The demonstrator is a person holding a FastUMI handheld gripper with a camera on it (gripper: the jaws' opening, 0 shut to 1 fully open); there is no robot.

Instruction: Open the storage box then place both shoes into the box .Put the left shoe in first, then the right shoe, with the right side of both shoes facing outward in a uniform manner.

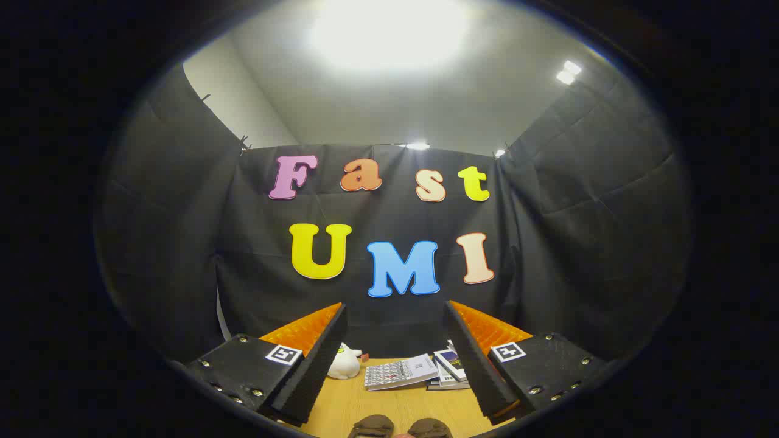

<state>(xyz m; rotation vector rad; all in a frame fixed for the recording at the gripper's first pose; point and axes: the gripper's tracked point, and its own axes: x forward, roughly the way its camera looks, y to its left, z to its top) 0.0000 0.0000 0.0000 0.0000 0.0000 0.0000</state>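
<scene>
Fingers (pixel 321 359) apart; two shoes (pixel 370 426) between.

claw (pixel 395 365) | fingers (pixel 316 359) spread wide | empty, raised level

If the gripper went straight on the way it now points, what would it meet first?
The gripper, fingers open and empty, points over the table above the booklets; the way looks free up to the booth's black cloth wall, though depth is unclear.

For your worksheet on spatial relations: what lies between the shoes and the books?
In the gripper view, bare wooden table separates the brown shoes from the books, framed by open gripper fingers.
</scene>
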